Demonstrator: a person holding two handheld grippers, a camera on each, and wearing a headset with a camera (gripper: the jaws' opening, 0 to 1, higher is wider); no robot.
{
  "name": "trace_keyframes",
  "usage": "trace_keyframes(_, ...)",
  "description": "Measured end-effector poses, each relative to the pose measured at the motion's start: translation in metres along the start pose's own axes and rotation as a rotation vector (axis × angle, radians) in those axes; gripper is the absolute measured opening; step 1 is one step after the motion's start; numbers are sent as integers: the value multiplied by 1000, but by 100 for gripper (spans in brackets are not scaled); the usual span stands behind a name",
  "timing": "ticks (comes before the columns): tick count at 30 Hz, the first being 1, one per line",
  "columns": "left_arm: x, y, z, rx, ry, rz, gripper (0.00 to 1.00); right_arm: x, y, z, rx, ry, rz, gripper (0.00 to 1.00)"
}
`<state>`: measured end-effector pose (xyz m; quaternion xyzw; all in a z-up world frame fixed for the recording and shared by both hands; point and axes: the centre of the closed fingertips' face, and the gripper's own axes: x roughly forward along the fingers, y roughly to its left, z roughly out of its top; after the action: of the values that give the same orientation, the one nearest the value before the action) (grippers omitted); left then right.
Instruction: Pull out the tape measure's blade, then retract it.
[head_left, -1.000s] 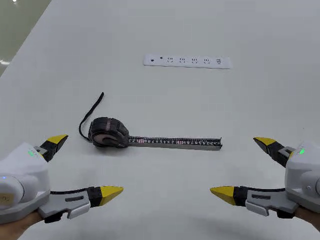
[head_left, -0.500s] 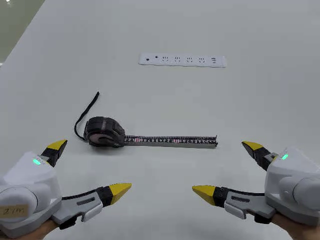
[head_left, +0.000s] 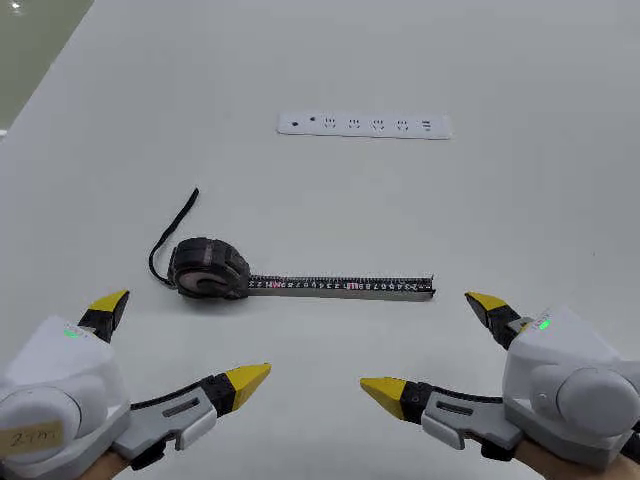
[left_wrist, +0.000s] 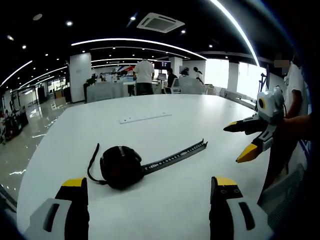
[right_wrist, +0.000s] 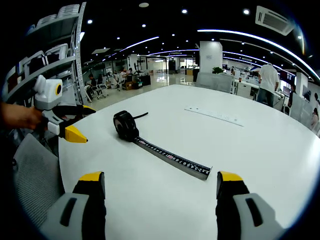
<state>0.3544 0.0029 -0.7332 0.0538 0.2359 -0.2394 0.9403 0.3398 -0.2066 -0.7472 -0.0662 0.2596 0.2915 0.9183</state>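
A black tape measure (head_left: 208, 268) lies on its side on the white counter (head_left: 520, 200), its blade (head_left: 345, 287) drawn out flat toward the right gripper's side and its strap (head_left: 172, 226) curling away behind it. The left gripper (head_left: 179, 339) and right gripper (head_left: 432, 344) hover nearby — both with jaws spread wide, grasping nothing. A white power strip (head_left: 364, 125) lies farther back.
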Motion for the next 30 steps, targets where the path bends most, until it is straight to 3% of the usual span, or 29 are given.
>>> trace_keyframes(10,1,0,-2,-20,24,52,99,-1,2,-4,16,13,-8,93)
trace_keyframes(24,4,1,-4,-42,20,112,99,-3,-2,-9,25,26,-16,93)
trace_keyframes(30,6,-2,-2,-62,6,110,99,-3,-2,-11,28,29,-16,93)
